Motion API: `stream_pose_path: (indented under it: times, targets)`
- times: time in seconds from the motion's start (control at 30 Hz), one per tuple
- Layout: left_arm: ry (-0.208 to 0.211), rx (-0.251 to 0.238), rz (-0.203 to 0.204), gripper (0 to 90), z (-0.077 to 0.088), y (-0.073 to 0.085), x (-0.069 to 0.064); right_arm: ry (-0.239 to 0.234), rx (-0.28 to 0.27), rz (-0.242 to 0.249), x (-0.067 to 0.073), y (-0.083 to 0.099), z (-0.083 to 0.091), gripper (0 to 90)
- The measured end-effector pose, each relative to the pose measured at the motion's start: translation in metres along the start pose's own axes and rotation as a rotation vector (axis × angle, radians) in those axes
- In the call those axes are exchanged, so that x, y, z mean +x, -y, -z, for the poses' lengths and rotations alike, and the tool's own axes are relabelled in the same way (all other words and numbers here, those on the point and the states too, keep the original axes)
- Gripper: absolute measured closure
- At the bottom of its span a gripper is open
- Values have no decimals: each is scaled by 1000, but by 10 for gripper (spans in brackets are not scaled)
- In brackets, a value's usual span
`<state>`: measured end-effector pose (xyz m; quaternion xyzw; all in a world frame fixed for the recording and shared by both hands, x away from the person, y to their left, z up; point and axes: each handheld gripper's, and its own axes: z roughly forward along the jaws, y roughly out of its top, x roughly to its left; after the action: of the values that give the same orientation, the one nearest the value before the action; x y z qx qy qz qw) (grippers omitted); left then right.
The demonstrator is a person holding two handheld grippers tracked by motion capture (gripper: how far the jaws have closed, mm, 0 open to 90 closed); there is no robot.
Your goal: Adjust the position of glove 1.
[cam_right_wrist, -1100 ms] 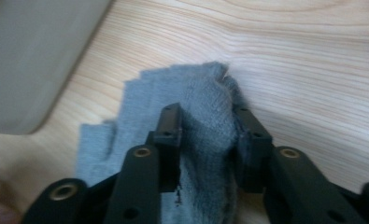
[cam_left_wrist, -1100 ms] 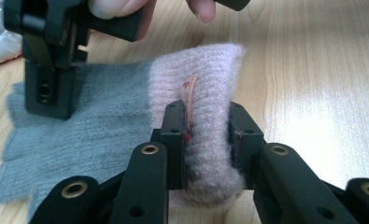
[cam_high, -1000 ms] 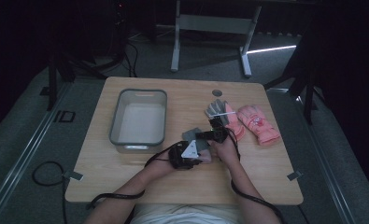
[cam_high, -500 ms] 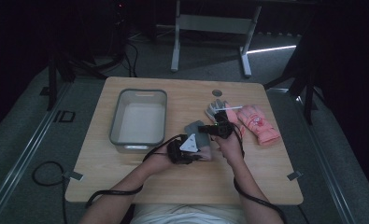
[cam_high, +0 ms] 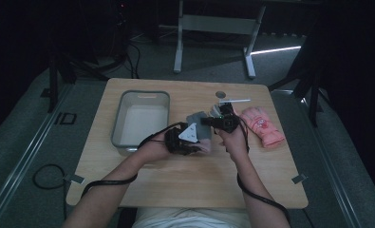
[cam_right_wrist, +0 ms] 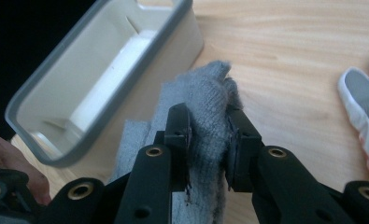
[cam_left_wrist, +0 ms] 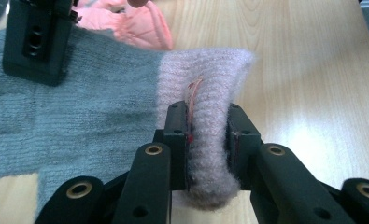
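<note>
One grey knit glove, one pink glove, one grey-rimmed tub, two tongs, one table.

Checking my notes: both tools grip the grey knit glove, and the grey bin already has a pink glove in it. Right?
Not quite. The high view shows the grey bin empty; the pink glove lies on the table. Both the left tool and right tool do grip the grey knit glove.

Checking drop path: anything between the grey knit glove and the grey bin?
Bare wood between grey knit glove and grey plastic bin, seen in right gripper view.
</note>
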<state>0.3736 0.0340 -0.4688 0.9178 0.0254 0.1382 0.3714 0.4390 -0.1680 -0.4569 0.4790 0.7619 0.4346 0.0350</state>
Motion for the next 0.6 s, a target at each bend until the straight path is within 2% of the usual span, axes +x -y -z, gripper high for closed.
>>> stream_pose_path:
  times: [0.37,0.6]
  targets:
    - [-34,71,-64,741,30,-5,11,-21,-29,30,21,-22,-4,740]
    - [-53,100,-78,741,47,0,15,-42,-31,52,36,-35,-13,741]
